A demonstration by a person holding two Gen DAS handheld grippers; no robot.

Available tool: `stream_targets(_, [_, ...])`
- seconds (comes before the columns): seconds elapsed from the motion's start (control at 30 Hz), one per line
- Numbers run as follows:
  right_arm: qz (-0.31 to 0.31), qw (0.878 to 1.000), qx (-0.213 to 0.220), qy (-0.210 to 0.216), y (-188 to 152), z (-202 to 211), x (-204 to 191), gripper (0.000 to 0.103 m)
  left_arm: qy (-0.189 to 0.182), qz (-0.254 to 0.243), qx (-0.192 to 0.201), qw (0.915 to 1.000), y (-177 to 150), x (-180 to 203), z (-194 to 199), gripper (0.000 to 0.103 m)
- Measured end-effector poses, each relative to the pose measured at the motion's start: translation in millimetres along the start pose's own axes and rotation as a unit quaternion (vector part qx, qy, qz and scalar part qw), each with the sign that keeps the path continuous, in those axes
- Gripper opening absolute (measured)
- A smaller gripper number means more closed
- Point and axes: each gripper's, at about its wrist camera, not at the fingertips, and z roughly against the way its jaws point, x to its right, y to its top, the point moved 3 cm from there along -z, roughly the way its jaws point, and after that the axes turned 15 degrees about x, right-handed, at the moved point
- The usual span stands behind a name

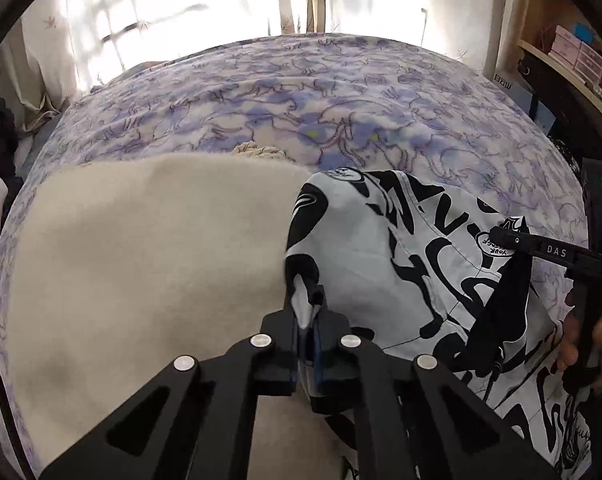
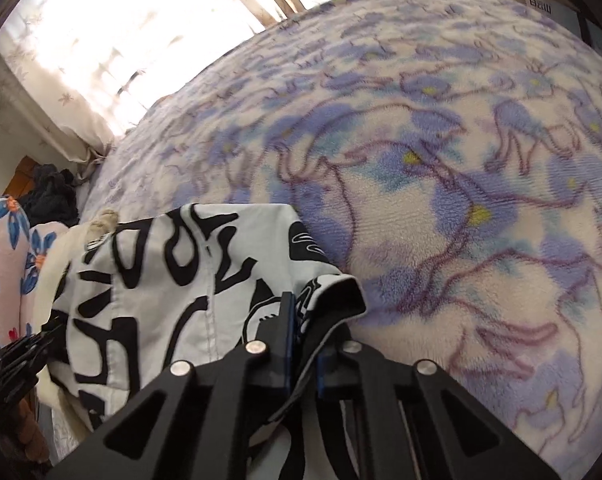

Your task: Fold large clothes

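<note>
— Jaws first: what are they doing?

— Both are clenched on cloth. The left gripper [image 1: 307,314] pinches a bunched corner of the black-and-white printed garment [image 1: 417,264]; the right gripper [image 2: 301,320] grips another edge of it, where a black lining or hem folds over the pads.

— Where does the garment sit?

— On the bed [image 1: 261,92], toward its near edge, held up between the two grippers. Part of it drapes over a cream blanket [image 1: 141,248] spread on the floral purple cover; the rest hangs down out of sight.

— How will it handle?

— It looks like thin woven fabric: light, limp, probably a bit slick. It sags between the holds, so it won't keep a shape by itself and may slide on the fleecy cover less than on itself.

— And the best place to hold?

— I'd judge the seamed edges or corners, where stitching gives thickness. A pinch on a single thin layer could slip out; spreading the holds wide apart should keep the span taut for a clean crease.
</note>
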Motion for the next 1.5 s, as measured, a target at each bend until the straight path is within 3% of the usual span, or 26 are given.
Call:
stream_targets(0.2, [0.062, 0.992, 0.102, 0.051, -12, 118, -18, 0.005, 0.000, -0.056, 0.107, 0.9927, -16, 19, 83, 0.002])
stream_targets(0.27, [0.109, 0.981, 0.148, 0.057, -31, 169, -24, 0.006, -0.019, -0.081, 0.167, 0.9823, -39, 28, 126, 0.002])
stream_targets(0.33, [0.151, 0.970, 0.184, 0.037, -61, 216, -23, 0.010, -0.036, -0.103, 0.213, 0.9709, -70, 35, 160, 0.004])
stream_targets(0.37, [0.164, 0.969, 0.185, 0.030, -76, 232, -19, 0.020, -0.032, -0.112, 0.219, 0.9688, -89, 37, 171, 0.005])
stream_targets(0.4, [0.173, 0.967, 0.184, 0.024, -90, 245, -15, 0.035, -0.033, -0.119, 0.216, 0.9686, -110, 39, 179, 0.005])
stream_targets(0.47, [0.196, 0.965, 0.174, -0.011, -125, 269, -1, 0.050, -0.025, -0.131, 0.195, 0.9718, -146, 41, 187, 0.007])
stream_targets(0.57, [0.186, 0.973, 0.131, -0.047, -164, 289, 26, 0.050, -0.025, -0.126, 0.141, 0.9816, -197, 38, 195, 0.010])
stream_targets(0.67, [0.115, 0.989, 0.085, -0.045, -190, 304, 51, 0.050, -0.019, -0.100, 0.098, 0.9899, -228, 30, 207, 0.012])
stream_targets(0.83, [-0.009, 0.999, 0.041, 0.005, -203, 319, 57, 0.050, -0.051, -0.016, 0.036, 0.9979, -243, 21, 230, 0.031])
stream_targets(0.87, [-0.034, 0.999, 0.035, 0.020, -205, 321, 54, 0.051, -0.063, 0.008, 0.024, 0.9977, -243, 20, 234, 0.045])
stream_targets(0.9, [-0.062, 0.997, 0.025, 0.039, -206, 321, 52, 0.054, -0.079, 0.033, 0.013, 0.9962, -243, 19, 238, 0.063])
stream_targets(0.97, [-0.095, 0.993, 0.015, 0.063, -211, 323, 42, 0.062, -0.110, 0.076, -0.001, 0.9910, -242, 25, 245, 0.077])
stream_targets(1.07, [-0.100, 0.992, 0.011, 0.082, -211, 316, 23, 0.066, -0.162, 0.131, -0.019, 0.9779, -235, 35, 242, 0.077])
stream_targets(1.2, [-0.129, 0.985, 0.011, 0.115, -208, 302, 9, 0.066, -0.198, 0.189, -0.026, 0.9613, -228, 34, 224, 0.077])
stream_targets(1.3, [-0.170, 0.976, 0.008, 0.137, -205, 285, 6, 0.066, -0.235, 0.253, -0.024, 0.9381, -222, 33, 209, 0.077])
stream_targets(1.37, [-0.178, 0.975, 0.001, 0.130, -206, 274, 7, 0.066, -0.245, 0.283, -0.019, 0.9273, -219, 29, 201, 0.077])
stream_targets(1.5, [-0.201, 0.972, -0.023, 0.116, -211, 253, 9, 0.066, -0.226, 0.305, -0.023, 0.9248, -216, 24, 182, 0.077])
